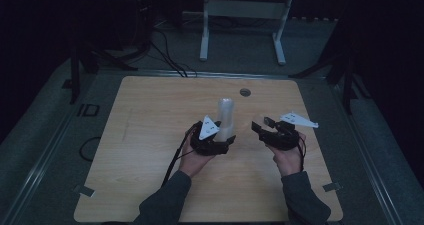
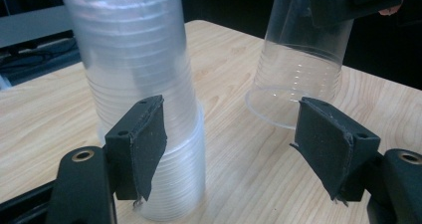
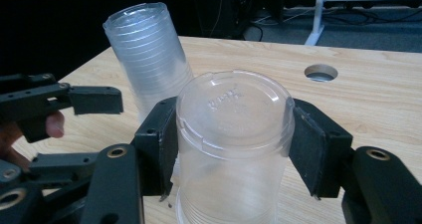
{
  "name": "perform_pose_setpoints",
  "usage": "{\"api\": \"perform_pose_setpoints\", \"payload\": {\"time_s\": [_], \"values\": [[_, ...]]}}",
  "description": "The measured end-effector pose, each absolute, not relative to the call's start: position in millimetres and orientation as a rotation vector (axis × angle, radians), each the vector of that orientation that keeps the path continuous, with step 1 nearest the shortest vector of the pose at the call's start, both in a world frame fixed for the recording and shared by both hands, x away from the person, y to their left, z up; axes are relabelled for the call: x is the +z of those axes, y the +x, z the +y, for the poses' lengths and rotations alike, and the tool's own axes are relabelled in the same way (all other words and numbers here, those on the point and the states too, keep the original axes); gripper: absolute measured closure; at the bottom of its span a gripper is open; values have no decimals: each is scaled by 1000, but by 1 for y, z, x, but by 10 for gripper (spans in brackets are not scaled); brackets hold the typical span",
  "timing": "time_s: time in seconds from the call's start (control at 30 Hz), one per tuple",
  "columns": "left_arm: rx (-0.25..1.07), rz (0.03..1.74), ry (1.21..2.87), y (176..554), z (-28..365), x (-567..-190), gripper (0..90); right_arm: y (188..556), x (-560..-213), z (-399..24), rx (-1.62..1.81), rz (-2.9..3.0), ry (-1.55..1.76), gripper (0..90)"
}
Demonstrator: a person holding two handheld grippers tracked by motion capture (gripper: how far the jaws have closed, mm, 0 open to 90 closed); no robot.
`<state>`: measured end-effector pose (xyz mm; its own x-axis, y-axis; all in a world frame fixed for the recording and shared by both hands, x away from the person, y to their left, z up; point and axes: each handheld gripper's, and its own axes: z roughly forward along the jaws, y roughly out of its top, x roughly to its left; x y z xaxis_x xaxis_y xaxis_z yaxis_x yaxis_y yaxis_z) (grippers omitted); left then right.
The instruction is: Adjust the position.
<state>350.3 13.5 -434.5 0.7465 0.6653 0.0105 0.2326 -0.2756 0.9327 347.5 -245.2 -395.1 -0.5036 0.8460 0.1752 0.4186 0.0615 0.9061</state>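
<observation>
Beside the cup stack (image 1: 226, 116), one cup (image 3: 231, 144) is already off.
Right gripper (image 3: 233, 152) clamps that single upside-down cup; left gripper (image 2: 234, 149) stands open at the stack; many cups left.

Clear plastic cups on a pale wood table

The cup stack (image 2: 144, 99) is frosted, ribbed, translucent plastic; the single cup (image 3: 231, 149) beside the stack is clearer, glossy plastic with embossed marks on its base. The table (image 1: 150, 115) under the stack is light, matt wood grain. Gripper pads (image 2: 149, 144) are matt black, rough-edged rubbery sheet on hard black plastic.
</observation>
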Motion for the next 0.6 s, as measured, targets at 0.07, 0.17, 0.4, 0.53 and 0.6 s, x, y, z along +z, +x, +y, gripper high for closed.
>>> {"api": "perform_pose_setpoints", "payload": {"time_s": [0.07,0.17,0.4,0.53,0.6], "values": [[488,688,1851,350,12,-435,278,347,-395,-244,1436,1945,1264,411],[485,675,1853,349,10,-435,278,347,-396,-243,1441,1944,1266,411],[469,659,1857,349,6,-433,279,345,-397,-242,1455,1947,1265,411],[465,646,1862,348,4,-433,279,345,-397,-242,1461,1947,1268,412],[456,638,1863,347,2,-432,279,345,-399,-243,1492,1952,1281,412]]}}
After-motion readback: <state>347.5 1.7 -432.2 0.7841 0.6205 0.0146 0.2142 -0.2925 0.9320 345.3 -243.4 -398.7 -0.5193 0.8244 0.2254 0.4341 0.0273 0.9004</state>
